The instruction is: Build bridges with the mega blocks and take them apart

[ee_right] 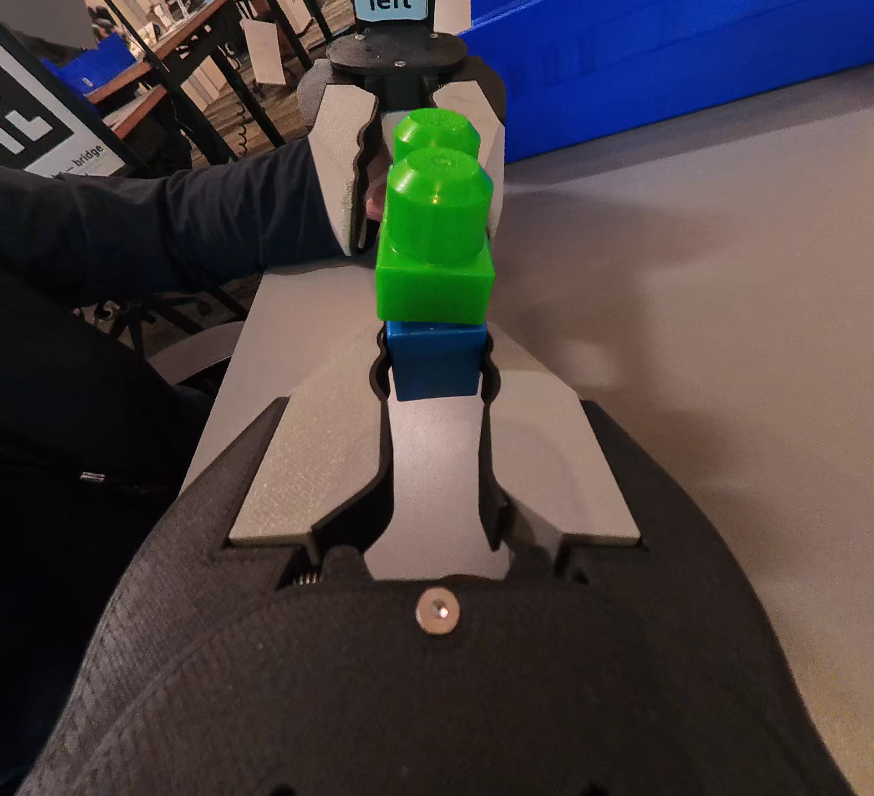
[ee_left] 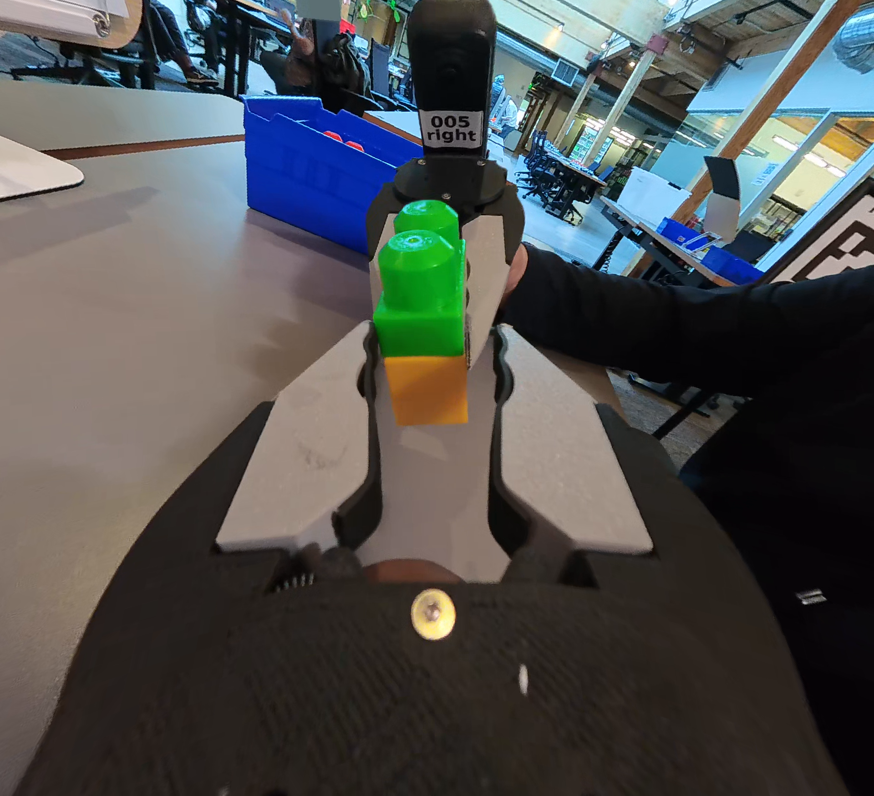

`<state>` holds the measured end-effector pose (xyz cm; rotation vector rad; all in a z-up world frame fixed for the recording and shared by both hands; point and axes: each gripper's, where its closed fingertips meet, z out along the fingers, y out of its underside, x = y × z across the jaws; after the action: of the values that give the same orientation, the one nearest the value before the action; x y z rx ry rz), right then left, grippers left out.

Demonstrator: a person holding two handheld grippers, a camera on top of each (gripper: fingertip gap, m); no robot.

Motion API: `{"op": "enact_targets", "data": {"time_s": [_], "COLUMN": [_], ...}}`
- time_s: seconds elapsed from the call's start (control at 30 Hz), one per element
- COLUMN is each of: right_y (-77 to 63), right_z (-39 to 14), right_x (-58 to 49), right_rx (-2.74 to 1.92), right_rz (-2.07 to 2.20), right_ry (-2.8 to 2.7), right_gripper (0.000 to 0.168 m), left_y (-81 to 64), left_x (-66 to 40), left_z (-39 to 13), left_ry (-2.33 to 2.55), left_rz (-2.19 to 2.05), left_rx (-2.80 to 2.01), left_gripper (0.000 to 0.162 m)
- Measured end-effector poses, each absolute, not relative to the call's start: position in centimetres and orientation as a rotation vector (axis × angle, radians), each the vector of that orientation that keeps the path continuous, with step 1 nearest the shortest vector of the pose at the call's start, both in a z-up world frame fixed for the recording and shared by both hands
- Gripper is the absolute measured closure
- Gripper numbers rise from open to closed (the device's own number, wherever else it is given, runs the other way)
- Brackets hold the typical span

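The bridge hangs above the grey worktop (ee_left: 142,300), near its edge, held from both ends. The left claw (ee_left: 428,376) is clenched on the yellow block (ee_left: 428,388); the right claw (ee_right: 437,359) is clenched on the blue block (ee_right: 437,359). A green block (ee_right: 435,253) with two studs spans both. The two claws face each other closely, leaving little room between them. Past the worktop edge, beside a dark sleeve (ee_left: 662,324), lies open floor. A blue bin (ee_left: 307,177) stands near on the worktop, holding red pieces. Behind lies a large open office with desks, chairs and skylights.
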<state>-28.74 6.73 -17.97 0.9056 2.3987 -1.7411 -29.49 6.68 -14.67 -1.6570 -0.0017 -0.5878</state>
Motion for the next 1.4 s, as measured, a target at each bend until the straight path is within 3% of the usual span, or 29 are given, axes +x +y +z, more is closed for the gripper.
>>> {"op": "enact_targets", "data": {"time_s": [0.2,0.5,0.7,1.0,1.27,1.4], "right_y": [6.3,6.0,5.7,4.8,4.8,4.7], "right_z": [-18.4,-18.6,-18.6,-15.5,-15.8,-16.0], "right_x": [-28.7,-28.2,-28.1,-28.3,-29.2,-29.4], "right_rx": [0.899,0.848,0.842,0.782,0.858,0.859], "right_rz": [-1.713,-1.682,-1.672,-1.986,-2.012,-2.031], "right_ry": [2.417,2.433,2.433,2.122,2.109,2.113], "right_gripper": [0.135,0.135,0.135,0.130,0.123,0.128], "left_y": [7.3,7.2,7.2,7.2,7.6,7.4], "left_x": [-29.9,-29.0,-29.2,-28.8,-29.8,-29.9], "left_z": [-15.1,-14.6,-14.6,-12.7,-11.7,-11.6], "left_ry": [-0.025,-0.028,-0.029,-0.007,-0.089,-0.088], "left_rz": [-0.494,-0.604,-0.589,-0.547,-0.512,-0.506], "left_rx": [-1.696,-1.667,-1.657,-1.577,-1.503,-1.498], "left_gripper": [0.125,0.120,0.128,0.128,0.128,0.128]}}
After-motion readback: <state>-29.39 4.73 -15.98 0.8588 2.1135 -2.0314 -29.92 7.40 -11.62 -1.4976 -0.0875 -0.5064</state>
